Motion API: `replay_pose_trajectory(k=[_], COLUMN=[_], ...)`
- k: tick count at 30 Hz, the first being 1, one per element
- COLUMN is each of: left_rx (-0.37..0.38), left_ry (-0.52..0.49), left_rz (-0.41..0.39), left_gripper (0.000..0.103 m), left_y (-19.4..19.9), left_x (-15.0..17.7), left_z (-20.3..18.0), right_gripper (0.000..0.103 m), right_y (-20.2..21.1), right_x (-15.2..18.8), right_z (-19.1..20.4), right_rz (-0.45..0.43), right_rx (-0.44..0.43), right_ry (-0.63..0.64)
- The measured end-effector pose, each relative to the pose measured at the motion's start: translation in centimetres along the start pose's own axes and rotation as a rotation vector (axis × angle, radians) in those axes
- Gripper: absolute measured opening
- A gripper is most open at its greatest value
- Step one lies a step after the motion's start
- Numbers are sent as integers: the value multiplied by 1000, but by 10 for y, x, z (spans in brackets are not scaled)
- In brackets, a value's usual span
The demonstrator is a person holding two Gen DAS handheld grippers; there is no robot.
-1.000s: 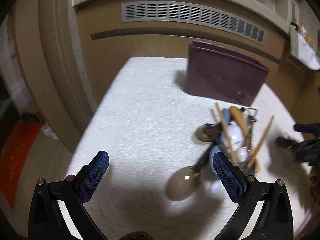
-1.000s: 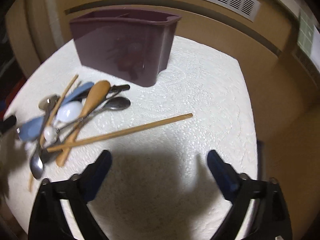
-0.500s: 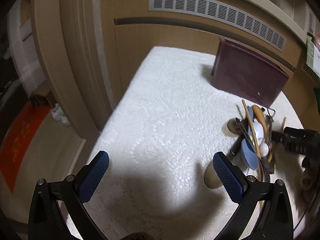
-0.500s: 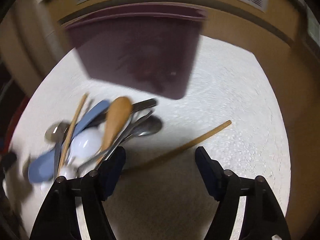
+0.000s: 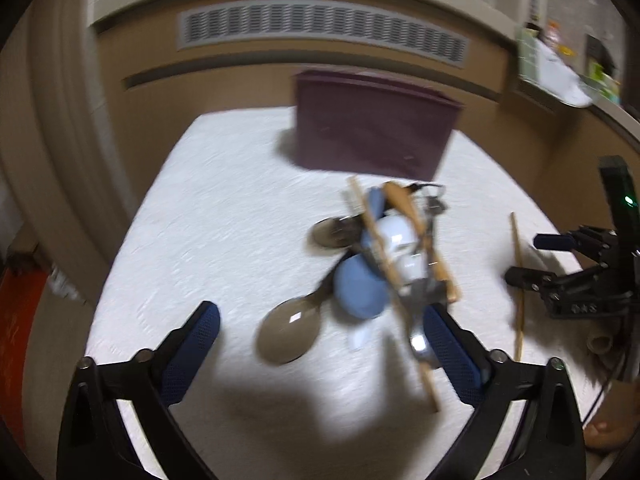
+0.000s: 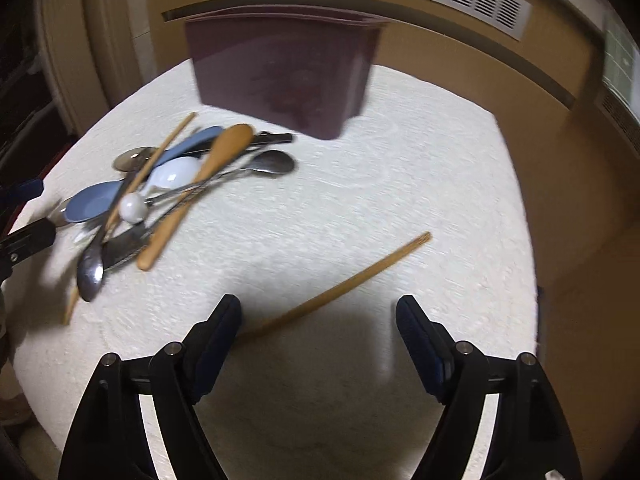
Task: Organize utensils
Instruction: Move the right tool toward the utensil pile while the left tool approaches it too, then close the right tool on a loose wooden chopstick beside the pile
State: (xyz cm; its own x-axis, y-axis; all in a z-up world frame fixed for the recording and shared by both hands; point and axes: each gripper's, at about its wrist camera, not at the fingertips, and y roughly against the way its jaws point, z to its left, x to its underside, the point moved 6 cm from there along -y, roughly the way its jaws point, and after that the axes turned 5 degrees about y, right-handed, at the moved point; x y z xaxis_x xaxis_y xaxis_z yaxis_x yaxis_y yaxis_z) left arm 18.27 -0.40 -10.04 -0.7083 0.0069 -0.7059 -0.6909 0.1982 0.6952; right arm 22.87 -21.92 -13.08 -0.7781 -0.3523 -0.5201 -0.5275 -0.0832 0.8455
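From the left wrist we see our left gripper (image 5: 320, 344) wide, jaws closing on nothing, over the utensil pile (image 5: 384, 256). The maroon bin (image 5: 372, 136) stands behind; its inside is hidden.

From the right wrist, our right gripper (image 6: 318, 344) is opening above a lone chopstick (image 6: 340, 288), with bare tablecloth (image 6: 400, 200) towards the right edge.

Home interior: wood-panelled wall (image 5: 240, 120) with vent grille (image 5: 320, 30), white textured tablecloth (image 6: 360, 200), household utensils (image 6: 180, 184).
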Motion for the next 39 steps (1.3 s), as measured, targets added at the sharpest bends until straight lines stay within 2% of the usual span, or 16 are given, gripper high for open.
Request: replay_pose_trajectory(k=[2,6,8,11,12,15,17,18,19,23,26,27,32,35,37,39], left_rx=[-12,-52,-30,1,16,60,67,71,73,72,50,49,58,63,70,84], left_ry=[-73,-180,-187,-146,-130,-78,-58,-47,-30,1,11,18,58,50,40,33], left_rz=[-15,15,31,42,39,-3,-35,-44,-55,-60,-44,-33,9,26,37,47], left_gripper=[81,71,38,21,20,20,20,20,20,21,23,25,47,50,56,64], left_y=[-6,-27,-31,-31,-28,-13,-3,-1,3,5,4,2,-6,-7,-6,-5], left_x=[-5,-9,-9,-14,-16,-27,-34,-37,-41,-46,-40,-35,-18,-10,-5,1], left_z=[-12,-25,-28,-27,-27,-25,-22,-20,-16,-2,9,13,21,18,16,12], right_gripper=[72,70,70,70,70,68,61,58,49,37,36,36,35,35,38,43], right_y=[8,18,25,22,15,-1,-8,-12,-17,-22,-17,-15,-13,-10,-5,3], right_x=[2,1,19,30,27,17,3,-6,-15,-37,-36,-32,-27,-24,-15,-4], right_z=[-6,-20,-23,-27,-27,-23,-16,-9,1,40,60,63,60,59,56,44], right_rz=[-8,-27,-36,-26,-14,13,11,8,11,-6,-20,-20,-1,20,38,41], right_rx=[-5,-38,-36,-38,-40,-25,-2,-19,-50,-143,-201,-194,-139,-132,-133,-88], right_ry=[-52,-166,-214,-284,-295,-274,-239,-212,-181,-63,13,27,-2,45,102,112])
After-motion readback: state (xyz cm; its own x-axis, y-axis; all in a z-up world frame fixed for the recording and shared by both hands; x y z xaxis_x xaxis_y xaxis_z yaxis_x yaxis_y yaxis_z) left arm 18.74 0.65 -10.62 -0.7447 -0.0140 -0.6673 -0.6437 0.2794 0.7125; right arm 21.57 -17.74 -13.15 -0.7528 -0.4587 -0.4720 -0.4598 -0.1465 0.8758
